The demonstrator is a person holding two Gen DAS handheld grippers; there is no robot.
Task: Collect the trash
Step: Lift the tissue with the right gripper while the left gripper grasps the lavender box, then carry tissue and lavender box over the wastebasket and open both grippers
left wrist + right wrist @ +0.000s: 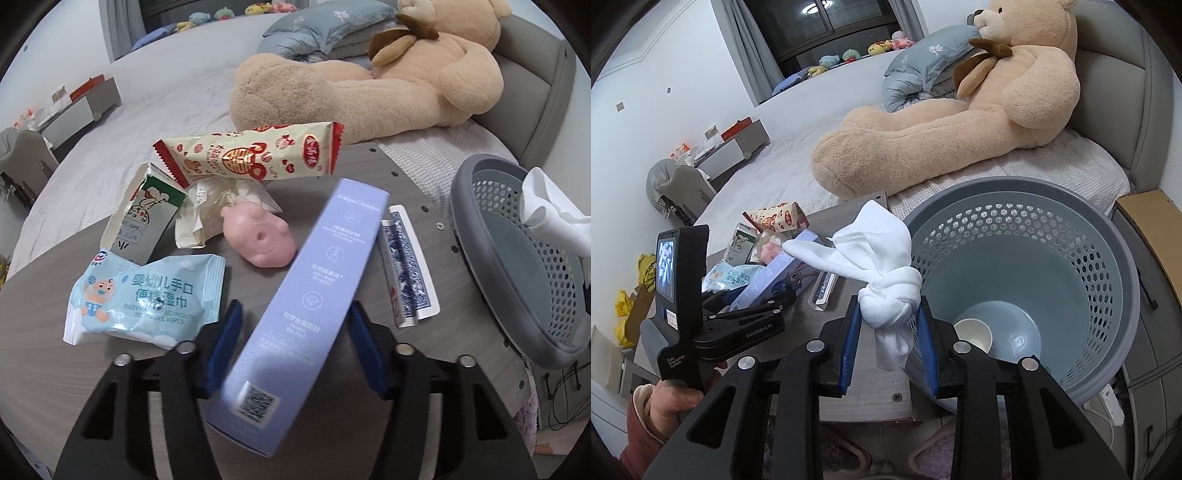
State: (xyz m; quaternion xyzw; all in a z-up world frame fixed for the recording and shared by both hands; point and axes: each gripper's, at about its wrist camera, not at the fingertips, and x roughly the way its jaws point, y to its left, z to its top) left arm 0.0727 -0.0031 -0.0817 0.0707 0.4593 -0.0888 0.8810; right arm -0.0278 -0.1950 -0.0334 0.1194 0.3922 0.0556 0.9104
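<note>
My left gripper (295, 314) is shut on a long lilac box (303, 306), lifted at a slant over the grey table (258, 295). My right gripper (888, 314) is shut on a knotted white tissue (886, 273), held at the near rim of the grey perforated bin (1015, 280). A paper cup (973, 334) lies in the bin's bottom. On the table lie a blue wet-wipes pack (147, 299), a milk carton (144, 218), a red-and-cream snack wrapper (251, 155), crumpled paper (210, 210) and a pink pig toy (260, 236).
A deck of blue playing cards (406, 269) lies on the table between the box and the bin (517, 258). A big teddy bear (960, 110) lies on the bed behind the table. A cardboard box (1152, 225) stands right of the bin.
</note>
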